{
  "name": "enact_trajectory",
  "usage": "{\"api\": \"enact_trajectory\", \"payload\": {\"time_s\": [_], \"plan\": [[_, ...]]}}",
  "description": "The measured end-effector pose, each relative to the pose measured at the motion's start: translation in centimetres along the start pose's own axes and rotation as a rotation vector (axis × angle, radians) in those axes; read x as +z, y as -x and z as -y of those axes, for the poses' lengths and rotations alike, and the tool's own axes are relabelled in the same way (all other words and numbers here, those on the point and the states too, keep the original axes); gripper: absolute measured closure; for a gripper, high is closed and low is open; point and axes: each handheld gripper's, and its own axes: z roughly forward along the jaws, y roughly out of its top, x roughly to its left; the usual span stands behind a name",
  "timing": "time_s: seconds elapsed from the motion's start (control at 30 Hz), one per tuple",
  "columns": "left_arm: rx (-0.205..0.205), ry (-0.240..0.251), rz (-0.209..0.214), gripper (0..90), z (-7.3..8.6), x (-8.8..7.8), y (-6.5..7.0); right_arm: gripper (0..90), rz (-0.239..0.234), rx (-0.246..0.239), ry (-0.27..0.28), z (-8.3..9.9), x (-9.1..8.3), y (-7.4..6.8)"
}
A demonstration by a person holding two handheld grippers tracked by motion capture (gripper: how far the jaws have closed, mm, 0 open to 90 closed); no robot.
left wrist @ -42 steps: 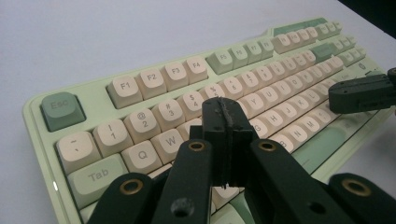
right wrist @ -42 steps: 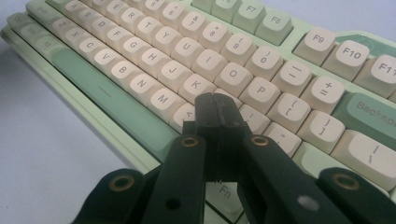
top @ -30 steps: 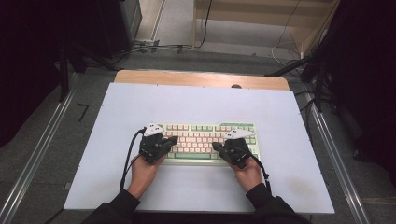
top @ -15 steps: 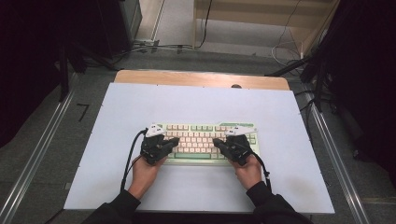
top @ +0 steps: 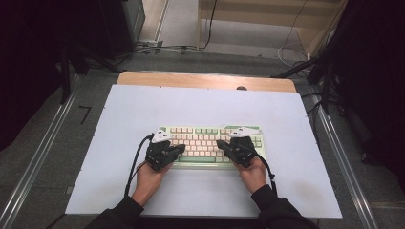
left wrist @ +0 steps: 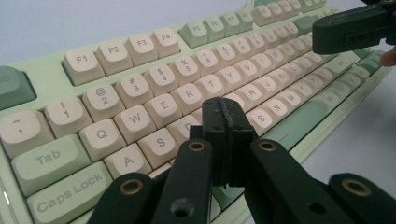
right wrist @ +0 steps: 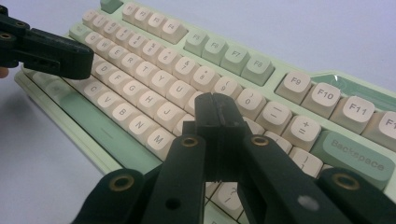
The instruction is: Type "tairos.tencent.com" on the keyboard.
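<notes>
Both tongs, the left gripper (top: 177, 149) and right gripper (top: 220, 144), are clenched on nothing above the keyboard (top: 210, 144) at the frame's lower middle, so press one key squarely with each closed tip, lightly.

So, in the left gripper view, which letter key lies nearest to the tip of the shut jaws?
The D key, in the row of A and S. The shut left gripper partly covers it, whereas S and the other letter keys stand clear.
</notes>
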Motion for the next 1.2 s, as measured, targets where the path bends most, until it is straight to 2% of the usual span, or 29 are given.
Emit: {"api": "enact_trajectory", "payload": {"time_s": [0.37,0.8,1.2], "plan": [[0.014,-0.022,0.005,90.0,0.3,0.5,0.3,87.1,0.002,-0.001,-0.002,-0.2,0.3,-0.1],[0.035,-0.046,-0.007,90.0,0.4,0.8,0.5,87.0,0.001,-0.003,-0.008,-0.2,0.5,-0.2],[-0.003,0.033,0.001,90.0,0.0,-0.3,0.0,87.1,0.009,-0.008,-0.013,-0.2,0.9,-0.2]]}}
